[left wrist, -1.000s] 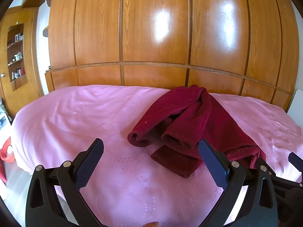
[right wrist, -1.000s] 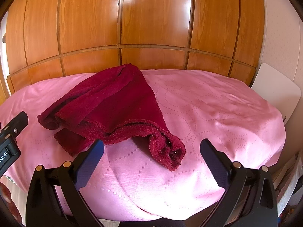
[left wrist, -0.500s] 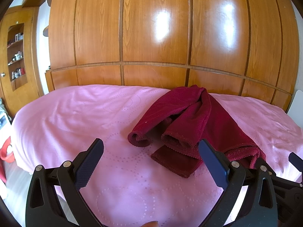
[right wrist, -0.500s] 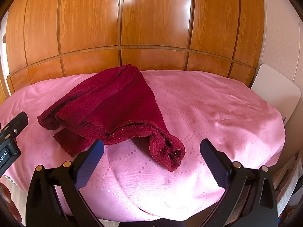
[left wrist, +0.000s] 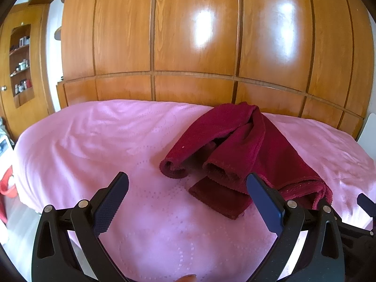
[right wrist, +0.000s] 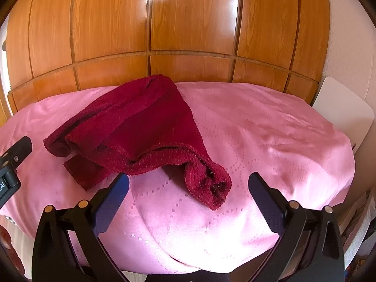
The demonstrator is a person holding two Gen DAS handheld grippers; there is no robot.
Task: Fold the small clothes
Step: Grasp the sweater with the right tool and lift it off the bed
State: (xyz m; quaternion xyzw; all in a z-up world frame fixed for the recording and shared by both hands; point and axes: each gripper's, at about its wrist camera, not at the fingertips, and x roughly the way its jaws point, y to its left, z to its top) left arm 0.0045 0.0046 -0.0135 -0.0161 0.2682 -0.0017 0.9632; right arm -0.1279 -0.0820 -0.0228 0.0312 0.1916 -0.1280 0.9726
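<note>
A crumpled dark red fleece garment point(left wrist: 237, 150) lies on the pink bedspread point(left wrist: 98, 145), its rolled ends pointing toward me. My left gripper point(left wrist: 186, 183) hovers open just short of its near flat end, nothing between the fingers. In the right wrist view the same garment point(right wrist: 145, 122) spreads left of centre, with a bunched end point(right wrist: 211, 183) nearest. My right gripper point(right wrist: 188, 182) is open, and that bunched end sits just ahead between its fingers, untouched. The left gripper's body point(right wrist: 11, 164) shows at the left edge.
The pink bedspread point(right wrist: 270, 145) covers the whole bed. Glossy wooden wardrobe doors point(left wrist: 195, 47) rise directly behind it. A white panel point(right wrist: 340, 112) leans at the bed's right side. A wooden shelf niche point(left wrist: 21, 63) with small items and a red object point(left wrist: 7, 183) are at left.
Both views have shifted very slightly; the garment sits marginally lower in the frames. Both grippers stay open and the garment has not moved on the bed.
</note>
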